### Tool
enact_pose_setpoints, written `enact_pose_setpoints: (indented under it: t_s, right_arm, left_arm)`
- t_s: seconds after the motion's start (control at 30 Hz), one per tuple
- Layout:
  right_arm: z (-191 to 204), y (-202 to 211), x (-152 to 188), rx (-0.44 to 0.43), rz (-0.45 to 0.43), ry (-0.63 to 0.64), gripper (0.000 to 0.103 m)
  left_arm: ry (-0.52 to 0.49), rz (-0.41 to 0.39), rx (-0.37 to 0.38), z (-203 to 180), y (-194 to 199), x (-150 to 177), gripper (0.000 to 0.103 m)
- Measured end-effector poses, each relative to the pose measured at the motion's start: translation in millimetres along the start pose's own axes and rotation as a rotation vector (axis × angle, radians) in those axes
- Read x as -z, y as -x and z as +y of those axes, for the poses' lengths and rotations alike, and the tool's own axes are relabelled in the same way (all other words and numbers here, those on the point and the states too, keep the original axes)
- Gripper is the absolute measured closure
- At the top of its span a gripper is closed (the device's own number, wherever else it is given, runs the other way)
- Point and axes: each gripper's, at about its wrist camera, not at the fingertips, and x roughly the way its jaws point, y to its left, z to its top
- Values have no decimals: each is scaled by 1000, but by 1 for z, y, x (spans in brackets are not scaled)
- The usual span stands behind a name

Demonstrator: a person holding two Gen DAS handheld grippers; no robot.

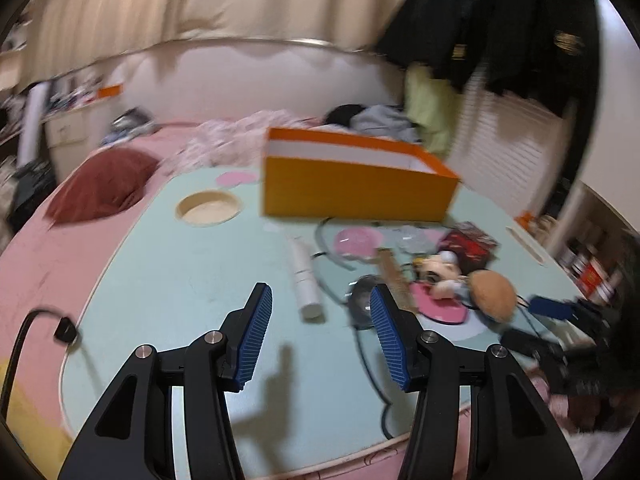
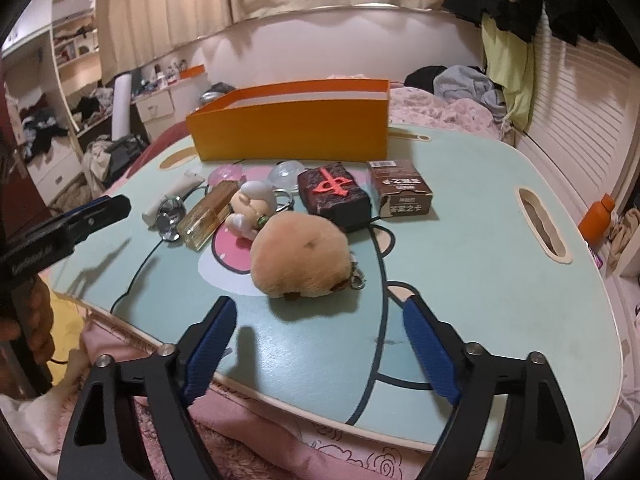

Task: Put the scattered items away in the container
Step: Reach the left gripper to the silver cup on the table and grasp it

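Observation:
An orange box (image 1: pixel 356 194) (image 2: pixel 292 136) stands open at the far side of a pale blue lap table (image 1: pixel 168 280) (image 2: pixel 500 264). Scattered in front of it: a white tube (image 1: pixel 305 276) (image 2: pixel 168 196), a perfume bottle (image 2: pixel 208 216), a small doll (image 2: pixel 252 204) (image 1: pixel 440 272), a tan plush (image 2: pixel 300 256) (image 1: pixel 492 294), a dark red block (image 2: pixel 334 192) and a brown card box (image 2: pixel 400 188). My left gripper (image 1: pixel 320 304) is open above the table, near the tube. My right gripper (image 2: pixel 320 316) is open and empty just short of the plush.
The table sits on a pink bed with a dark red cushion (image 1: pixel 104 188) at its left. A round cup hole (image 1: pixel 209 208) and a slot (image 2: pixel 544 224) cut through the tabletop. A black cable (image 1: pixel 36 332) lies off the left edge. An orange bottle (image 2: pixel 596 220) stands at the right.

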Motion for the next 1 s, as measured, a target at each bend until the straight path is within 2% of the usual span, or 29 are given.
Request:
enact_pose_setpoints:
  t_s: [0.07, 0.13, 0.23, 0.37, 0.43, 0.6, 0.63, 0.67, 0.7, 0.9, 1.0]
  right_arm:
    - [-5, 1, -1, -3, -5, -20, 34]
    - [-8, 3, -1, -9, -9, -36, 37]
    - [-10, 4, 0, -13, -13, -43, 43]
    - [-11, 5, 2, -23, -16, -46, 54]
    - [-12, 5, 2, -30, -17, -50, 56]
    - [-17, 11, 1, -55, -49, -78, 61]
    - [-18, 13, 1, -56, -58, -82, 62]
    - [-19, 15, 0, -57, -67, -85, 62]
    - [-19, 16, 0, -61, -75, -89, 62]
    - [-20, 19, -1, -70, -85, -97, 62]
    - [-21, 20, -1, -71, -89, -100, 62]
  left_arm:
    - [14, 29, 33, -1, -2, -2, 50]
    - [25, 53, 55, -3, -6, -3, 50]
    - [-29, 90, 31, -13, -15, -3, 50]
    - [-83, 62, 17, -28, -19, -6, 50]
    - [-112, 39, 10, -36, -18, -10, 50]
    - [-142, 46, -16, -45, -32, -19, 51]
    - [-135, 61, -15, -44, -37, -20, 54]
    - [-129, 76, -14, -43, -42, -21, 65]
    - [-124, 90, -18, -42, -46, -20, 70]
    - [-109, 100, -27, -38, -52, -17, 70]
    - [-122, 157, -30, -37, -63, -11, 70]
